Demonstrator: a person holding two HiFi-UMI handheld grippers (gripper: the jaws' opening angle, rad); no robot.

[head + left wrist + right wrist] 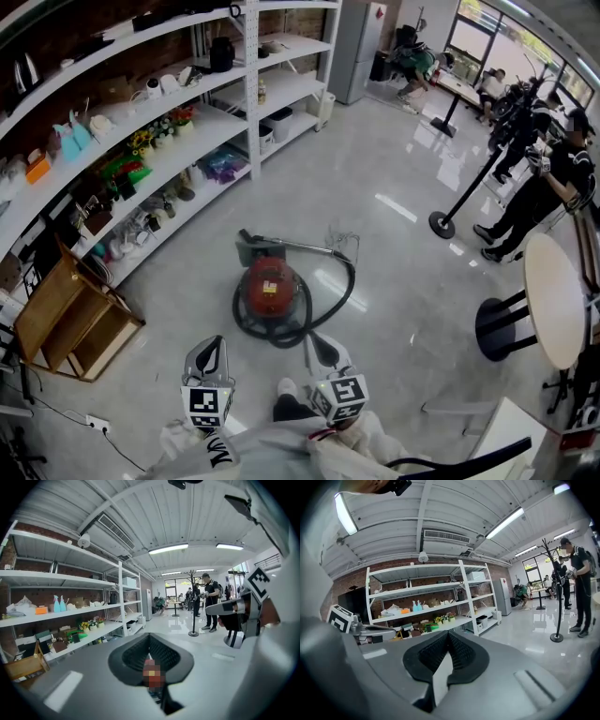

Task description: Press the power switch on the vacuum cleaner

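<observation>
Red and dome-shaped, the canister vacuum cleaner [270, 286] sits on the glossy pale floor [394, 150], ringed by its black hose [272, 337], well ahead of both grippers. The left gripper [149, 637] is clenched, its black cross-hatched pads meeting tip to tip with nothing between them. The right gripper [449, 633] is likewise closed and empty, its textured pads forming a narrow wedge. Neither touches the machine. White metal shelving [251, 112] stands at the left.

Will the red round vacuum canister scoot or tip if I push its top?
The red round vacuum canister looks squat, so tipping seems unlikely. The glossy floor may let it slide under a sideways push. The black hose looped around it probably just flexes.
</observation>
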